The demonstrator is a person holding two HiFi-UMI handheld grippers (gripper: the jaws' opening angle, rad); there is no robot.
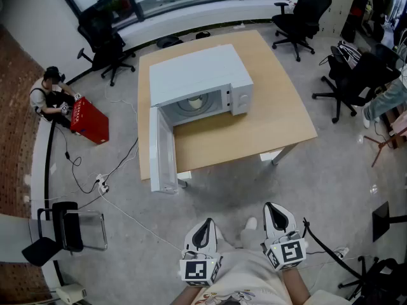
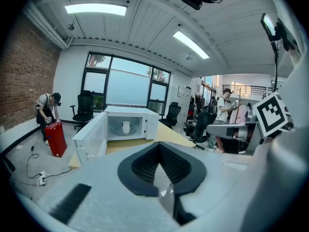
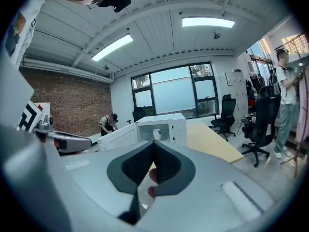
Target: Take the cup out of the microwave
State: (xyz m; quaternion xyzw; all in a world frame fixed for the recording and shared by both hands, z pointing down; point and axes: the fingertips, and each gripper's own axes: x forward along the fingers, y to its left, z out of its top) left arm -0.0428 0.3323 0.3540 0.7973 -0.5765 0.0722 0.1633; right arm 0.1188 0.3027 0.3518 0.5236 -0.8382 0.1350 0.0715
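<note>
Both tongs are closed on nothing: left gripper and right gripper have jaws together, and we hold them close to our body, well apart from the table. The cup sits inside the microwave, whose door is swung wide open.
</note>
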